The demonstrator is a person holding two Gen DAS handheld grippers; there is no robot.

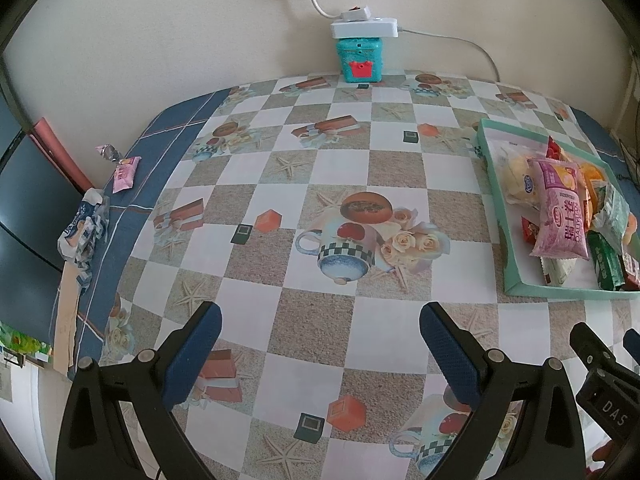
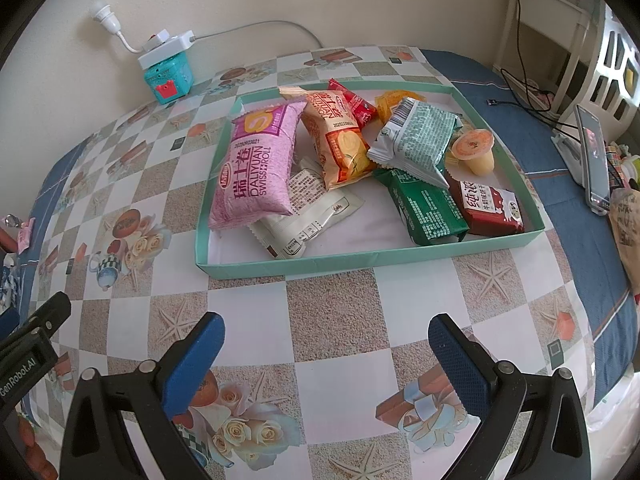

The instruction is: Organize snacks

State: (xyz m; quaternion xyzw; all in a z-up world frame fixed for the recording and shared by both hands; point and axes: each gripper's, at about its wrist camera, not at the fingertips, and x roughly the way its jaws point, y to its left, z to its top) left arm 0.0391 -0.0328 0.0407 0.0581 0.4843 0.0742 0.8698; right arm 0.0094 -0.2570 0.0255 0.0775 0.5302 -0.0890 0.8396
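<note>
A shallow green tray (image 2: pixel 288 266) holds several snacks: a pink Swiss roll pack (image 2: pixel 256 168), an orange biscuit pack (image 2: pixel 340 140), green packs (image 2: pixel 424 208), a red pack (image 2: pixel 490 210) and a jelly cup (image 2: pixel 474 148). The tray also shows at the right of the left wrist view (image 1: pixel 496 200). A small pink snack (image 1: pixel 126 172) and a wrapped candy (image 1: pixel 108 152) lie at the table's far left edge. My left gripper (image 1: pixel 320 336) is open and empty above the tablecloth. My right gripper (image 2: pixel 326 344) is open and empty in front of the tray.
A teal box (image 1: pixel 360 60) with a white power strip (image 1: pixel 364 28) on top stands at the back wall. Crumpled wrappers (image 1: pixel 84 232) lie at the left edge. A phone on a stand (image 2: pixel 592 160) and cables (image 2: pixel 520 92) are at the right.
</note>
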